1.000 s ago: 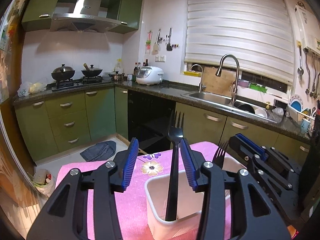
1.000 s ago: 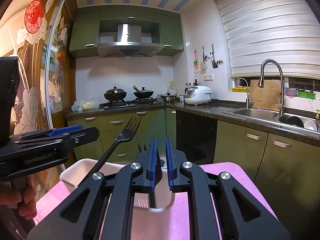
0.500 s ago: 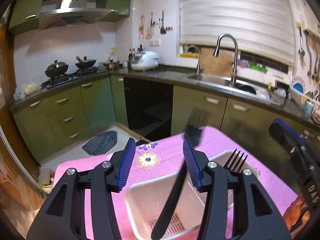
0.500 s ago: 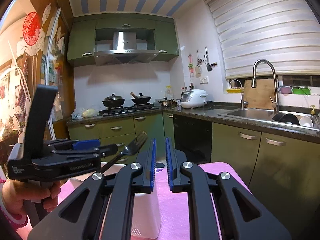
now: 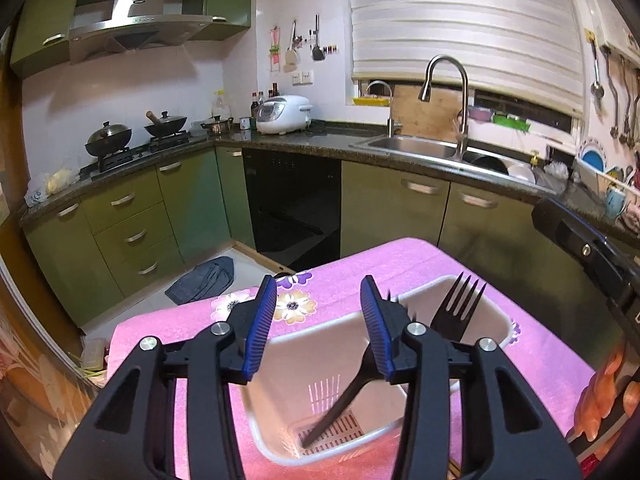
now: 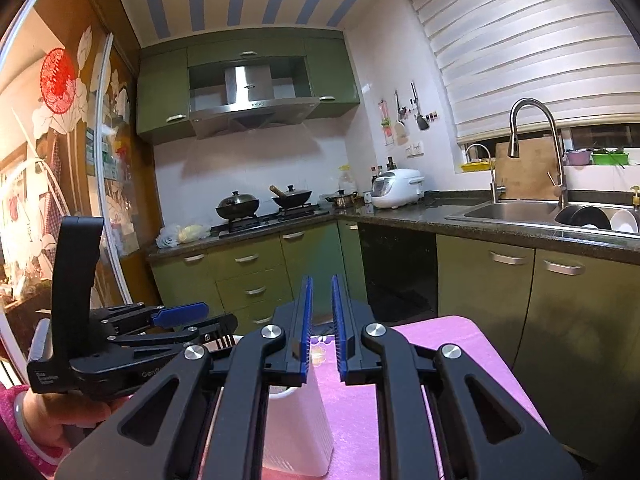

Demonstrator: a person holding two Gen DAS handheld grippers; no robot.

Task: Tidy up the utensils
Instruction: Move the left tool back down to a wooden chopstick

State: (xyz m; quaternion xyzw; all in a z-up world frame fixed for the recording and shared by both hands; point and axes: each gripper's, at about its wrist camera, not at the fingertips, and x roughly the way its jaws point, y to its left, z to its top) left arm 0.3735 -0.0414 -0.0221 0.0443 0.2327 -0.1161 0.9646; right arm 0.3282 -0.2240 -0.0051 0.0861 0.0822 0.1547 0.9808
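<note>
A white plastic utensil bin [image 5: 496, 318] stands on the pink flowered tablecloth [image 5: 352, 268]. Two black forks lean inside it: one [image 5: 344, 398] slants across the bin with its handle end on the slotted floor, the other [image 5: 460, 308] stands at the far right with tines up. My left gripper [image 5: 318, 320] is open and empty just above the bin. My right gripper [image 6: 320, 320] has its jaws nearly together with nothing between them. The bin [image 6: 300, 420] shows below it, and the left gripper [image 6: 180, 322] shows at its left.
The table's far edge [image 5: 360, 254] drops to the kitchen floor, where a grey cloth [image 5: 204, 280] lies. Green cabinets, a stove with pans [image 5: 108, 136] and a sink [image 5: 416, 146] line the walls beyond. The right gripper's body [image 5: 592, 256] is at the right.
The fork between my left gripper's jaws has dropped free and now leans inside the bin. The left gripper has lifted and tilted down over it. The right gripper has drawn back and up.
</note>
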